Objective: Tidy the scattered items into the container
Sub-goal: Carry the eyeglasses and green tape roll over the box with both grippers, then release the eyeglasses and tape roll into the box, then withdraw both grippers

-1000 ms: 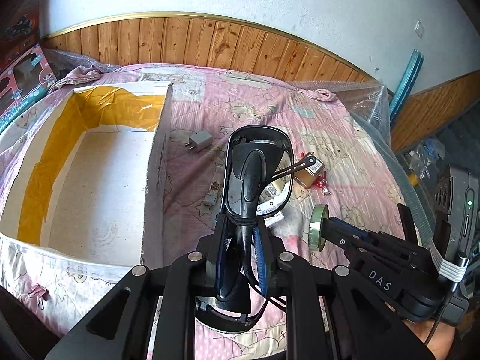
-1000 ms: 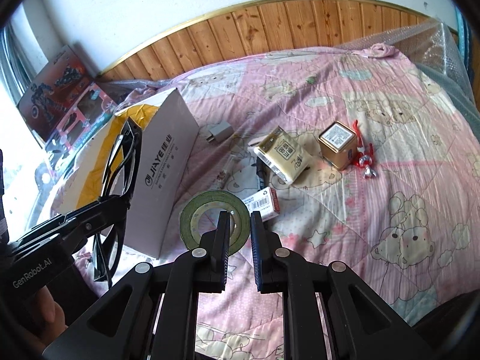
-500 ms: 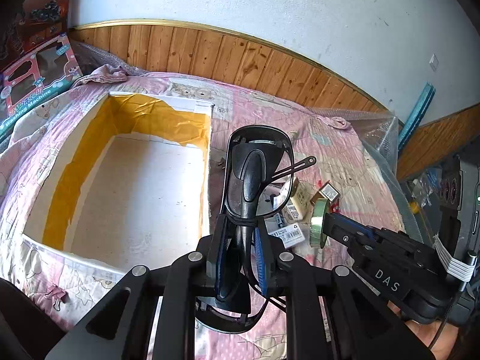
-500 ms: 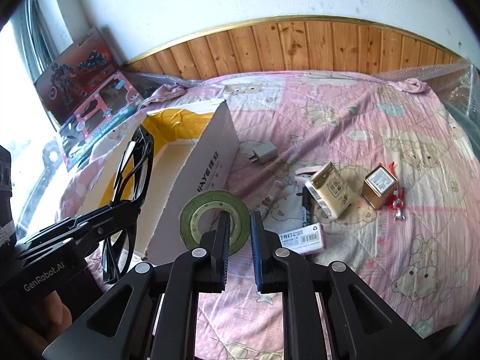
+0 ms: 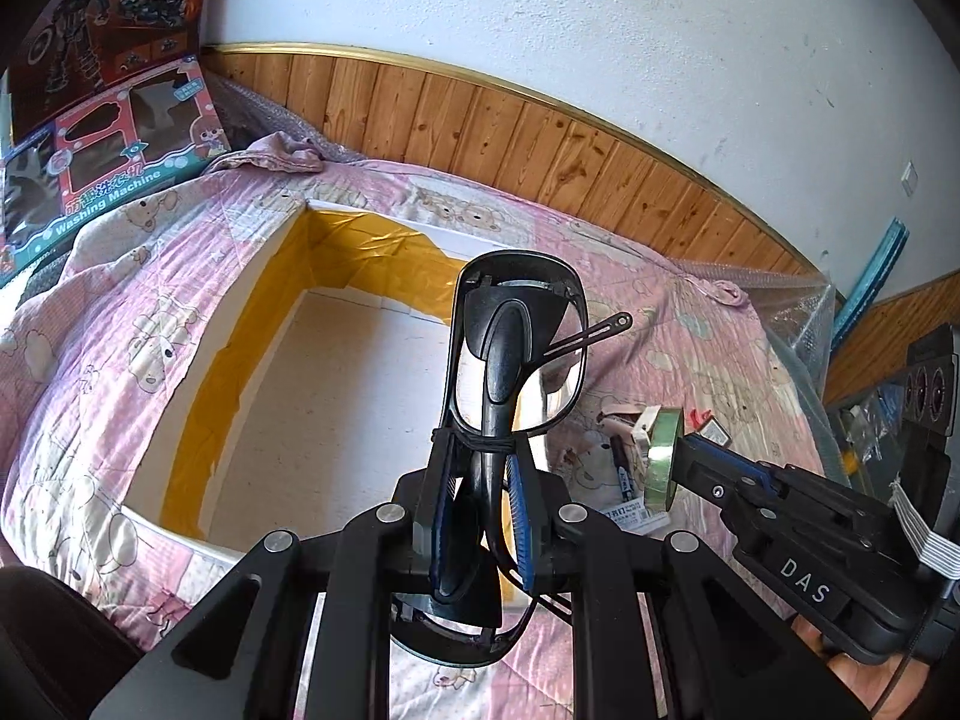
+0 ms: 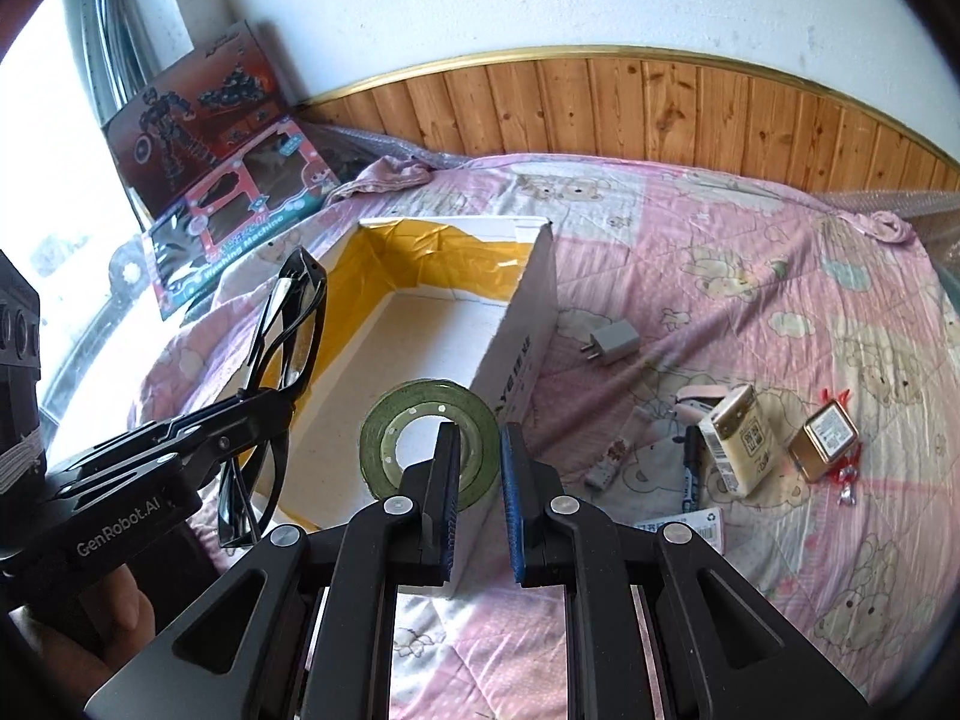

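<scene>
Both grippers now over the open white box (image 6: pixel 528 324), left gripper (image 5: pixel 480 480) clamped on black glasses (image 5: pixel 516 348), long axis upright along its fingers, right gripper (image 6: pixel 477 468) pinching green tape roll (image 6: pixel 420 438) on edge, above the box's near wall.

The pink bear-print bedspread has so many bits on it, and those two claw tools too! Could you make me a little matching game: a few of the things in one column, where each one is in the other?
Things:
1. black-framed glasses
2. green roll of tape
3. grey plug adapter
4. gold square tin

Places:
A. lying on the bedspread just right of the white box
B. clamped in the left gripper
C. on the bedspread beside red-wrapped sweets
D. pinched in the right gripper

Pairs: 1-B, 2-D, 3-A, 4-C
</scene>
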Demonstrator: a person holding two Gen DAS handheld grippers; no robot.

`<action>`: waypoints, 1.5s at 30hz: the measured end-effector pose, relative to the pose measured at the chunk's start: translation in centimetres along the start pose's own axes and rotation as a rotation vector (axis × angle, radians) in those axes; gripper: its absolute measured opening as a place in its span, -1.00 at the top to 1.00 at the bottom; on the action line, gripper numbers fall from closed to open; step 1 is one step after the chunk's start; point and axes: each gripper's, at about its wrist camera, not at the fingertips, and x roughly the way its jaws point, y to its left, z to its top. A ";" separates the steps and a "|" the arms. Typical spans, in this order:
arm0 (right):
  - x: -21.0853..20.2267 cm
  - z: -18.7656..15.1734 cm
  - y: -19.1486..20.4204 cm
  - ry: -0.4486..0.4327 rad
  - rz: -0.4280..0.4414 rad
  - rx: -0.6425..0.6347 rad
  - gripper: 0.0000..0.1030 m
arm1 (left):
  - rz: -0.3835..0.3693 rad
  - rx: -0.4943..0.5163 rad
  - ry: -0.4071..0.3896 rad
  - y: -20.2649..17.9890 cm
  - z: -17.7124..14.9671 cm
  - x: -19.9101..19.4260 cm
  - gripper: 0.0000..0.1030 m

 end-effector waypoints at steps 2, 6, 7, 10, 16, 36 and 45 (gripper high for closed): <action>0.6 0.4 0.9 0.008 0.010 -0.016 0.73 | 0.015 -0.006 -0.002 0.7 0.2 0.1 0.65; 1.7 1.0 2.7 0.024 0.030 -0.056 0.73 | 0.037 -0.021 0.006 2.1 0.5 0.5 0.65; 2.0 1.2 3.1 0.028 0.034 -0.068 0.73 | 0.042 -0.026 0.008 2.5 0.6 0.6 0.65; 2.9 1.5 4.5 0.041 0.043 -0.102 0.73 | 0.060 -0.037 0.015 3.6 0.8 1.0 0.65; 5.0 2.3 6.4 0.070 0.047 -0.163 0.73 | 0.091 -0.059 0.044 5.9 1.2 2.2 0.65; 13.9 4.9 5.9 0.227 -0.027 -0.213 0.29 | 0.200 -0.044 0.236 9.9 3.1 9.0 0.58; 6.0 5.3 4.3 0.016 0.137 -0.084 0.29 | 0.190 -0.036 0.122 7.9 3.9 4.4 0.40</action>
